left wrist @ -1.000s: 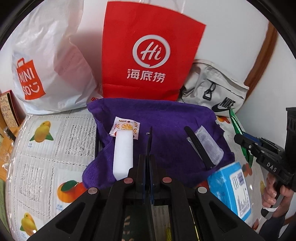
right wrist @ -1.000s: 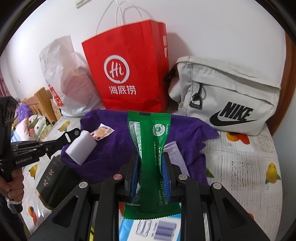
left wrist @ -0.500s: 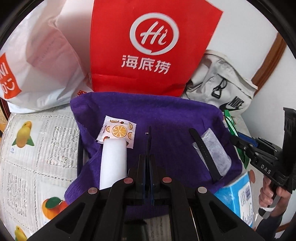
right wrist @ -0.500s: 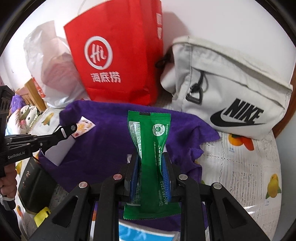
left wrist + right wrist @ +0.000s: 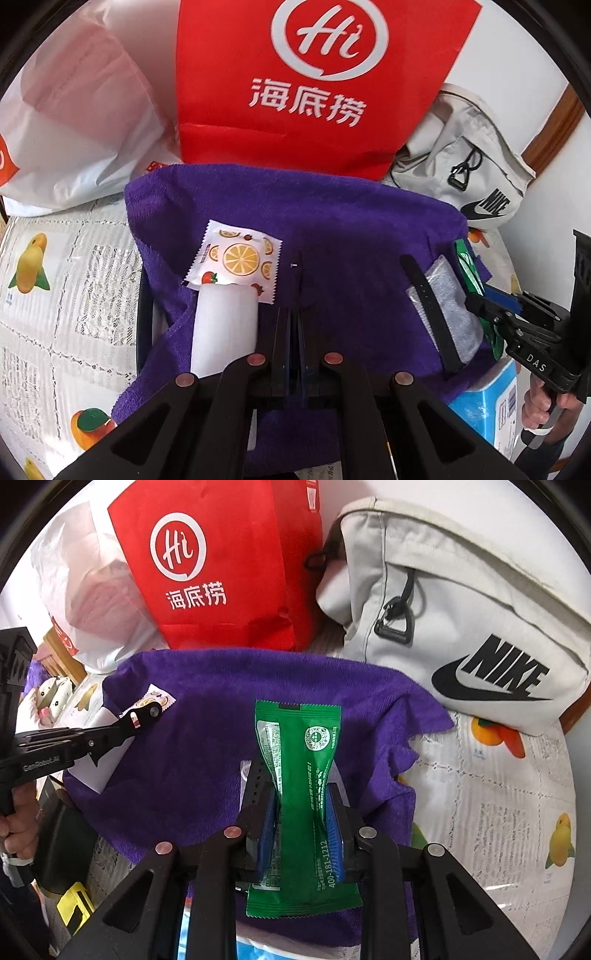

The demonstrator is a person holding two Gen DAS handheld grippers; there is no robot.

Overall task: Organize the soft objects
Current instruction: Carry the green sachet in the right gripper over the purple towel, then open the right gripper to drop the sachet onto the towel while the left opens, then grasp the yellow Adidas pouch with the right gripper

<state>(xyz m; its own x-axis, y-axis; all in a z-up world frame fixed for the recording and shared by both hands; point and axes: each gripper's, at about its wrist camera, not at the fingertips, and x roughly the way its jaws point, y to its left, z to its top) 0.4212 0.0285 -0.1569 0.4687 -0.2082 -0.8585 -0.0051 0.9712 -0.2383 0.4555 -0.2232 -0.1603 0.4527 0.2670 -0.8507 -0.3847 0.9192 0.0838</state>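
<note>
Right wrist view: right gripper (image 5: 301, 812), jaws easing apart, pinches green sachet (image 5: 299, 782) mid-length over purple towel (image 5: 192, 760); light, limp, slippery; left gripper (image 5: 295, 291) clenched empty.

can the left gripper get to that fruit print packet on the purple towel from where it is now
Probably yes. The fruit-print packet lies in the open on the purple towel, just beyond and left of the left gripper. Nothing blocks it, but its shut fingers must open first.

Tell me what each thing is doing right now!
Left gripper: shut, empty.
Right gripper: jaws opening, green packet between them.
Green packet: pinched at its middle.
Purple towel: spread out, rumpled edges.
White roll: lying on the towel.
Red paper bag: standing upright.
</note>
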